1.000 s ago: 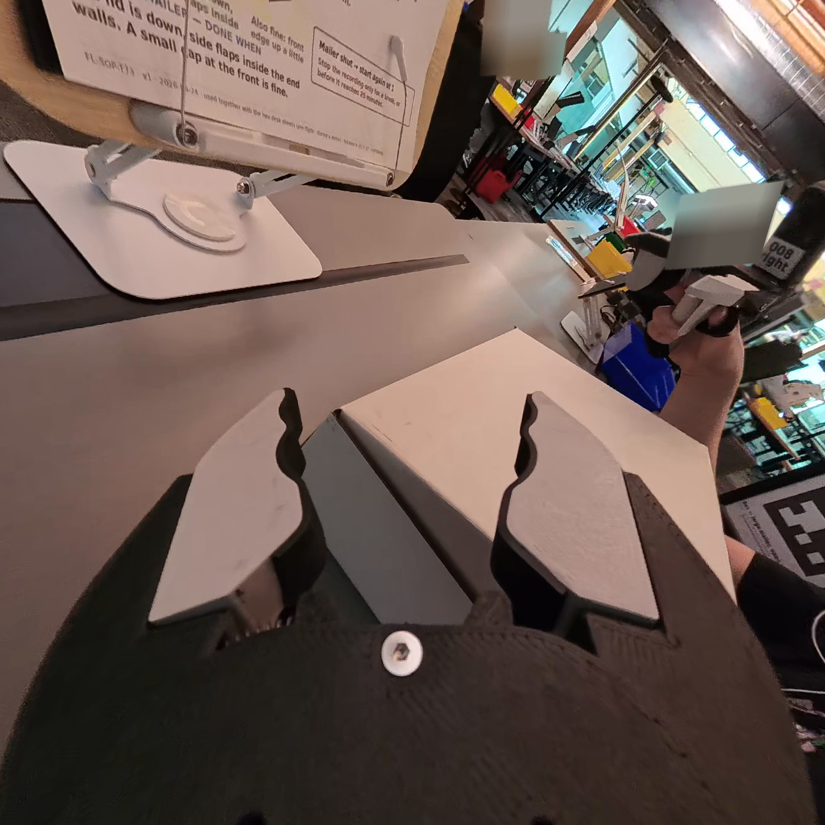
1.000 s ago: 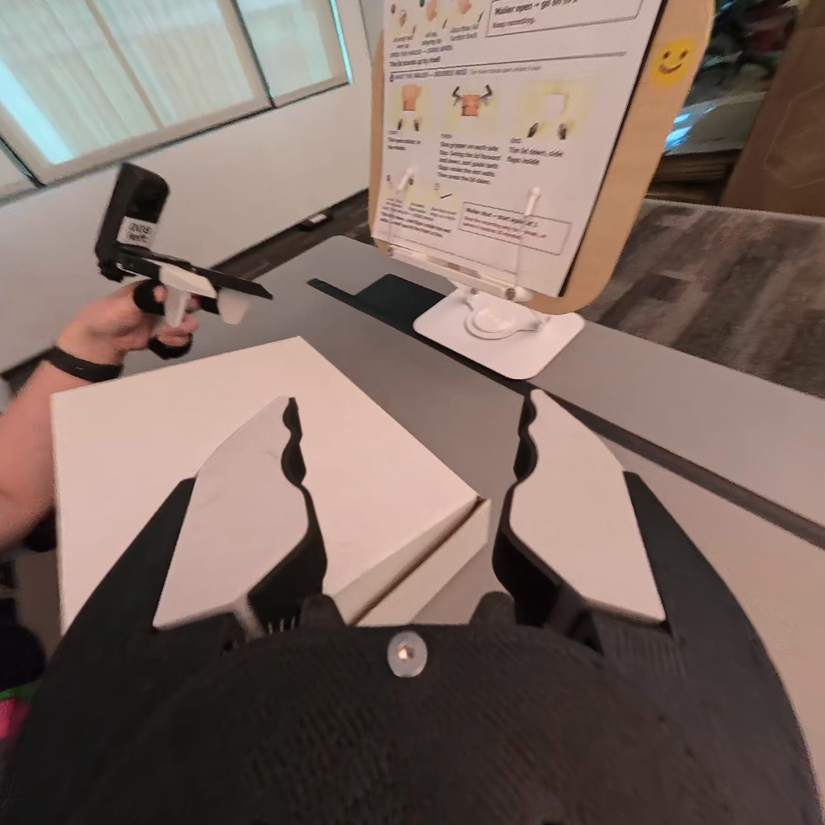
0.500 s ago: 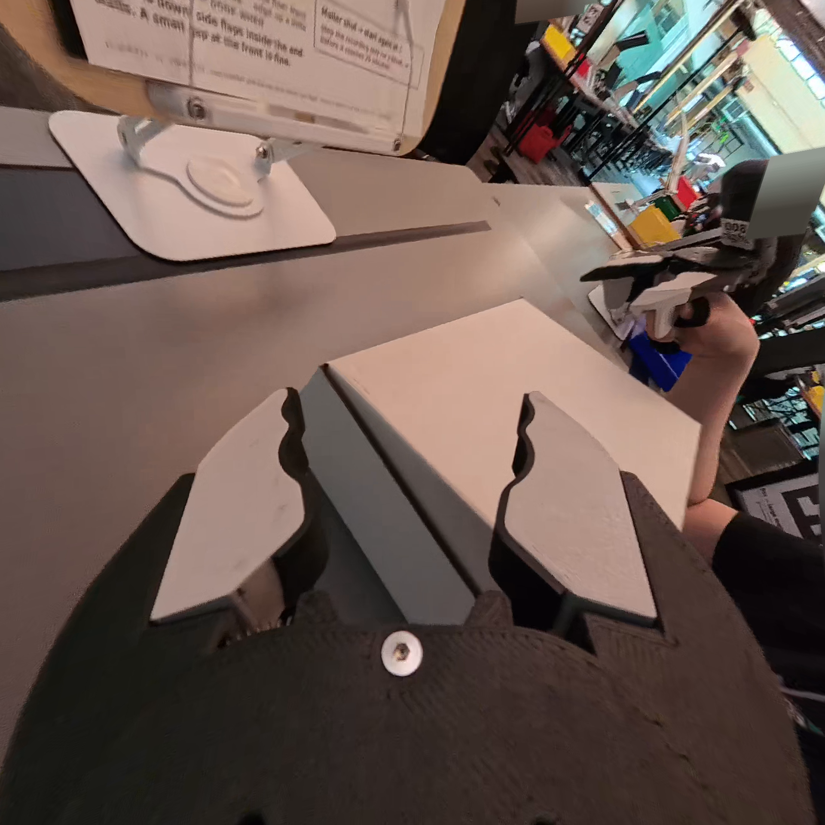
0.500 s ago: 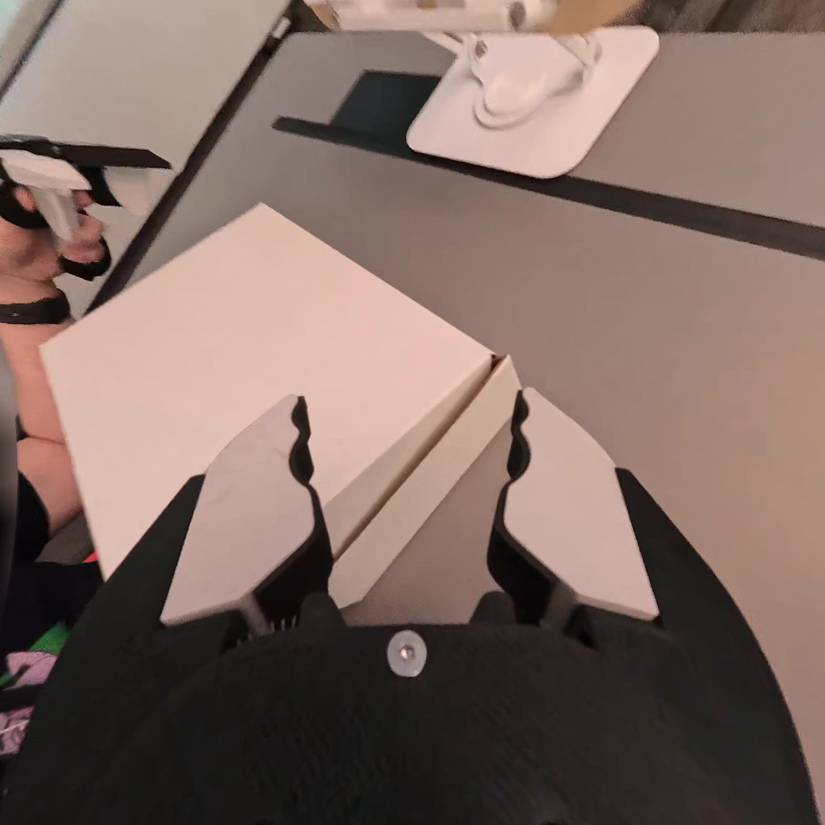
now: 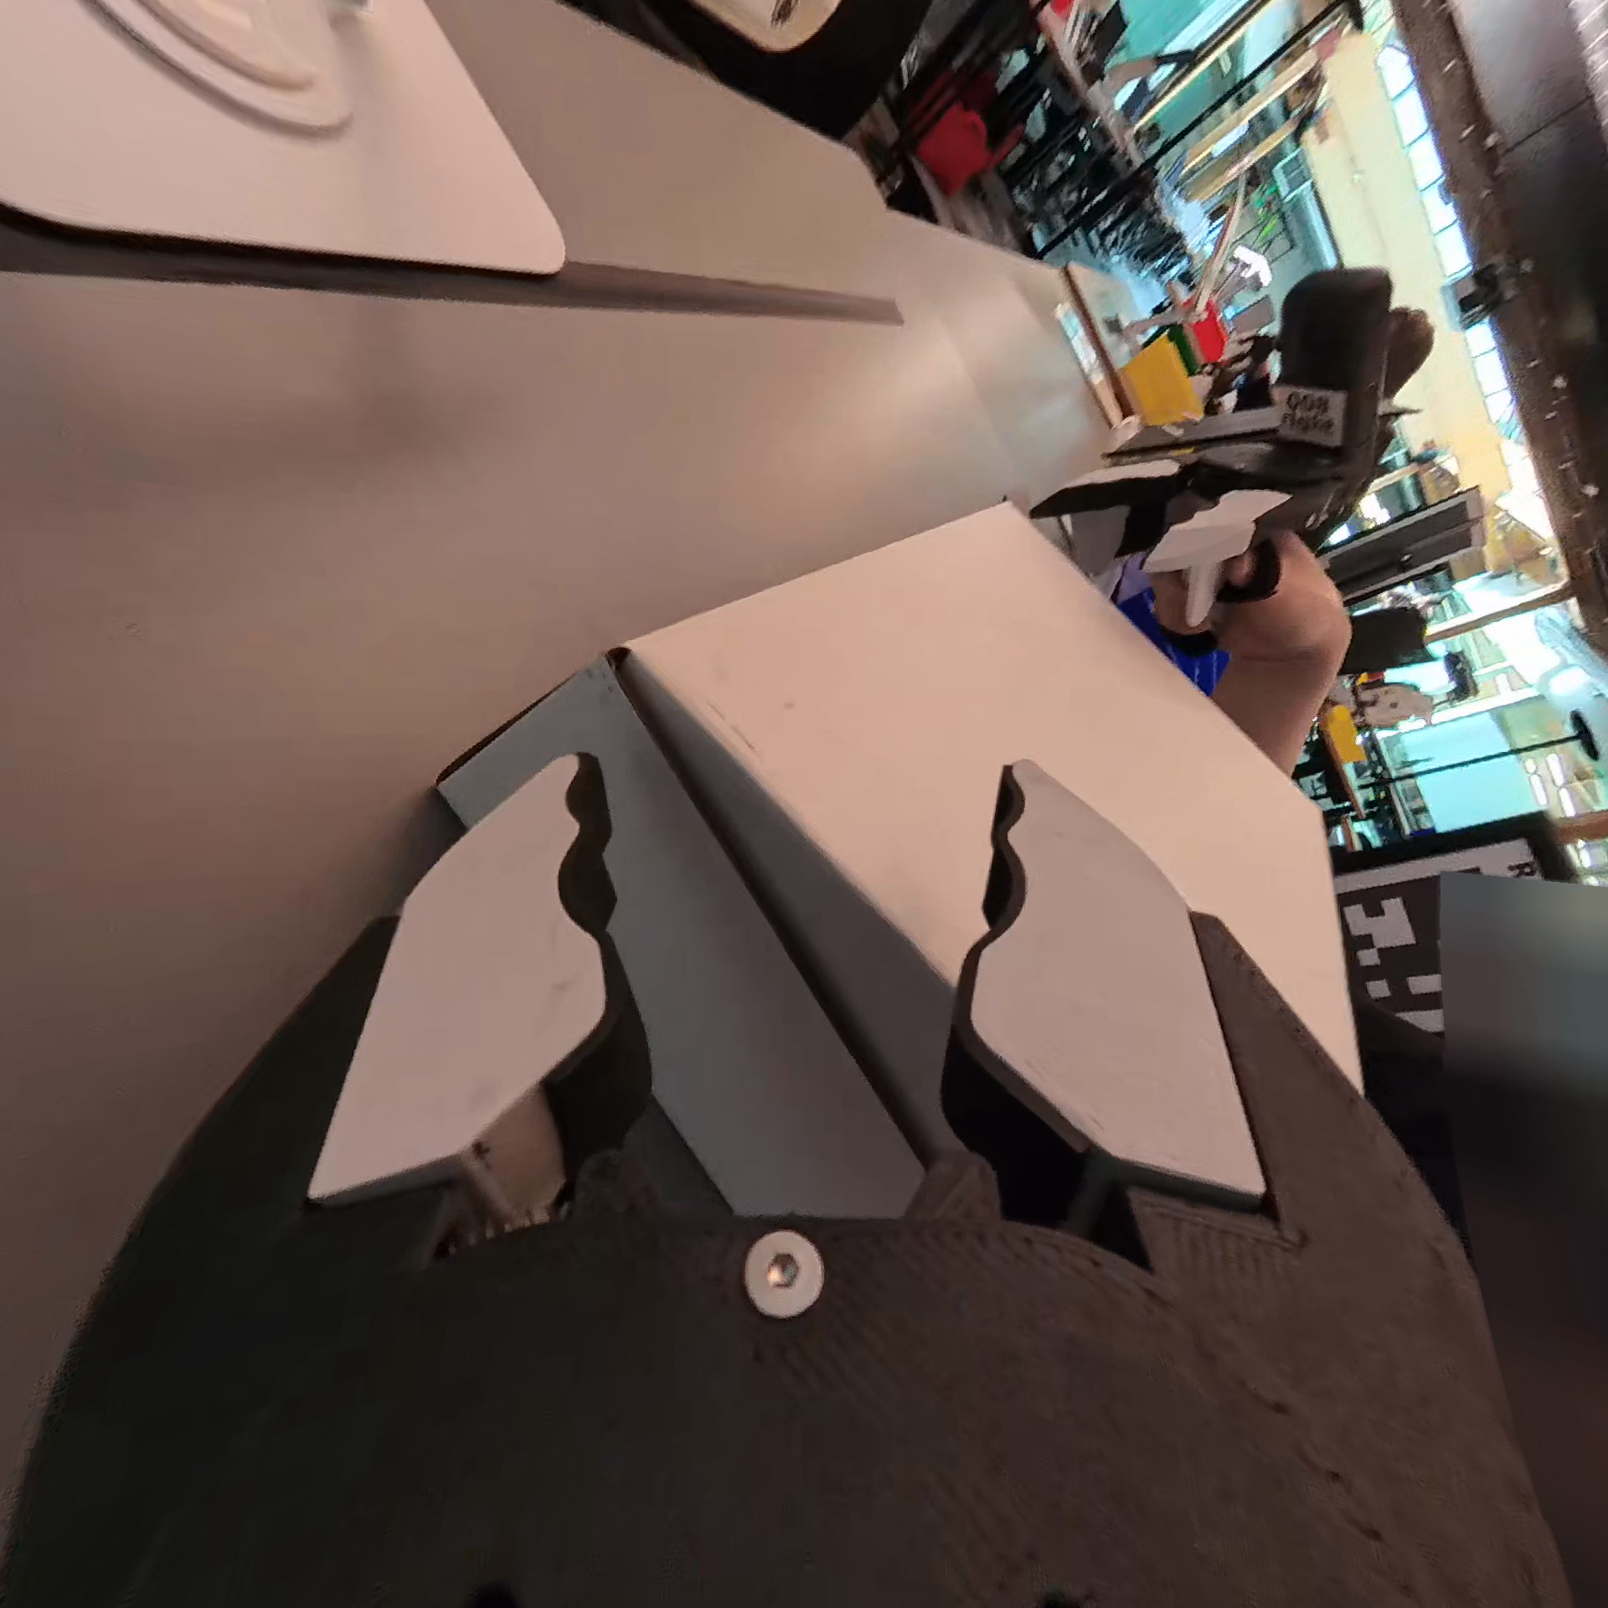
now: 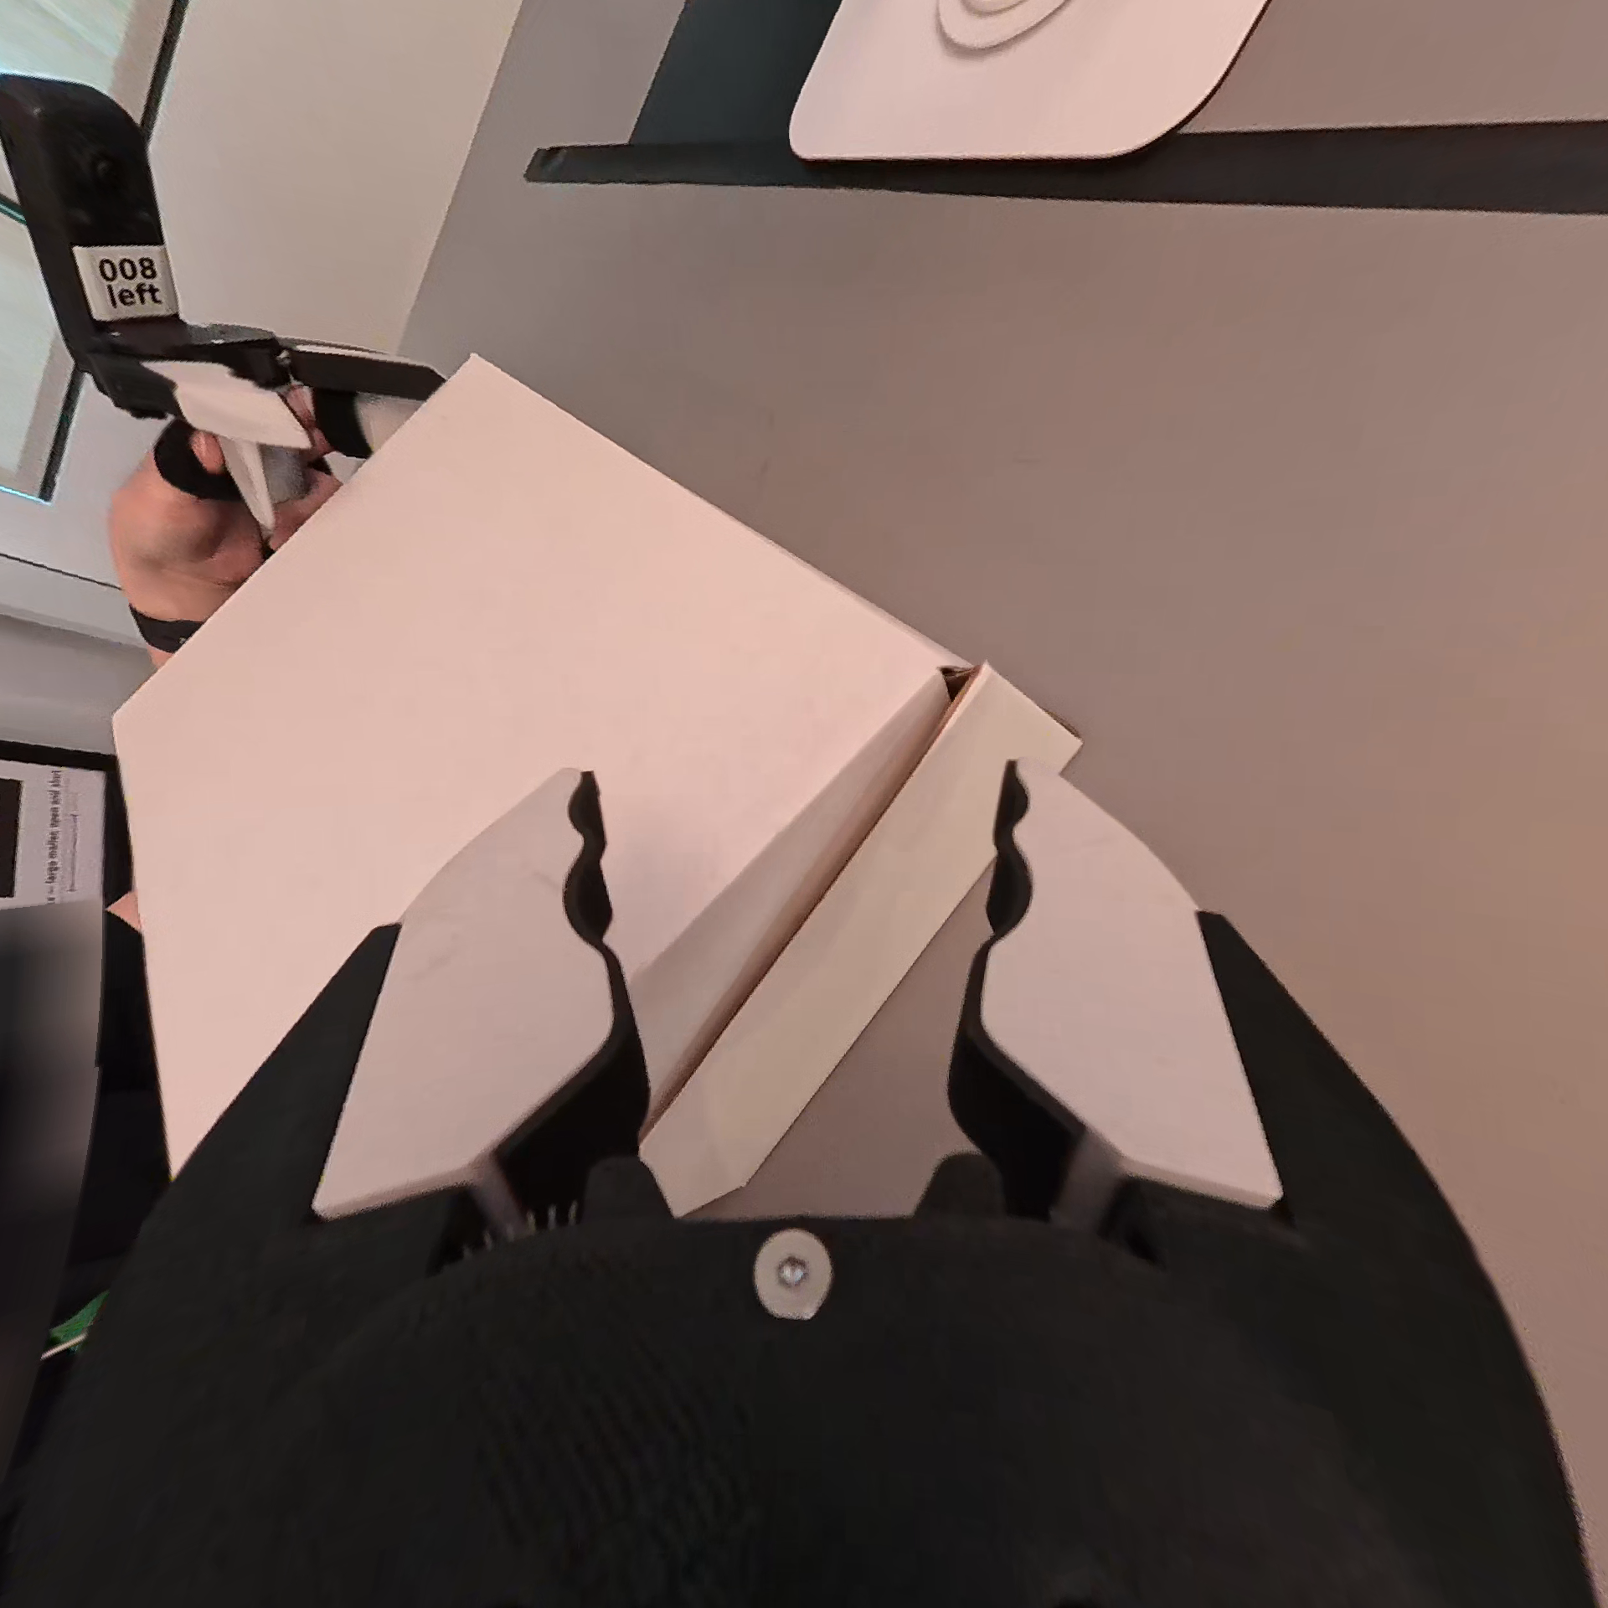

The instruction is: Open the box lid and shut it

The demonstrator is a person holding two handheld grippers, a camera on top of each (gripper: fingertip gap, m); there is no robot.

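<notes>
A white cardboard box (image 5: 922, 687) lies closed on the grey table, its lid (image 6: 487, 696) flat on top. My left gripper (image 5: 800, 774) is open, its jaws straddling the box's left side wall and lid edge. My right gripper (image 6: 796, 783) is open, its jaws straddling the right side flap (image 6: 870, 940), which splays slightly out from the lid. The right gripper also shows in the left wrist view (image 5: 1096, 522) at the box's far right edge. The left gripper also shows in the right wrist view (image 6: 365, 409) at the box's far left corner.
The white base of a sign stand (image 5: 261, 148) sits behind the box; it also shows in the right wrist view (image 6: 1001, 78). A dark groove (image 6: 1088, 178) runs across the grey table (image 6: 1218, 522). A busy workshop lies beyond the table's right end.
Both grippers have lowered and tilted down onto the box's two sides. The sign board has left both views. Both stay open.
</notes>
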